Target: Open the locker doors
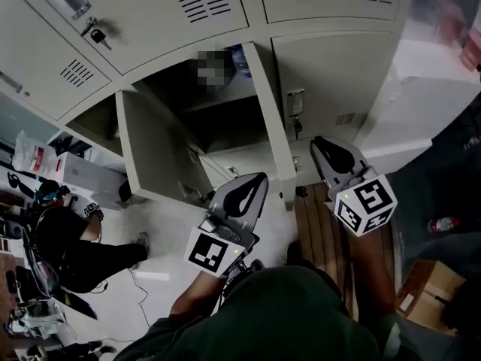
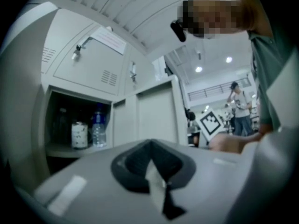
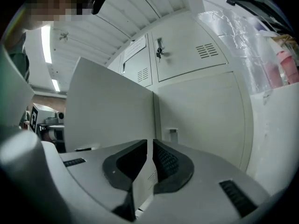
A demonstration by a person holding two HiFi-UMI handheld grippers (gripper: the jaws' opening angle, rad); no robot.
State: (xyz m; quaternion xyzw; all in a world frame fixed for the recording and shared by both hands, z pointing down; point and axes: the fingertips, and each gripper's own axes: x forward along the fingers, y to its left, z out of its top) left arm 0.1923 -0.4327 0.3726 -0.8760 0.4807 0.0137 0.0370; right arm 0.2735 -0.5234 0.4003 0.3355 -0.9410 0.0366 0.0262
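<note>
Person: dark green top [image 1: 301,314] fills the bottom centre of the head view.
Left gripper [image 1: 255,180]: grey, jaws together, empty, lower centre.
Right gripper [image 1: 322,143]: grey, jaws nearly touching, nothing between, facing closed beige locker door [image 1: 331,74], right of centre.
Open beige metal locker door [image 1: 154,156]: swung outward, centre left.
Dark compartment [image 1: 214,122]: clear plastic bottle [image 2: 98,125] on its shelf.

No text you can read here. The paper notice [image 2: 108,40] on the upper locker door [image 2: 79,71] and the water bottle [image 2: 98,127] label are too blurred. The left marker cube [image 1: 213,248] and right marker cube [image 1: 366,204] show only black-and-white square patterns, no letters.
</note>
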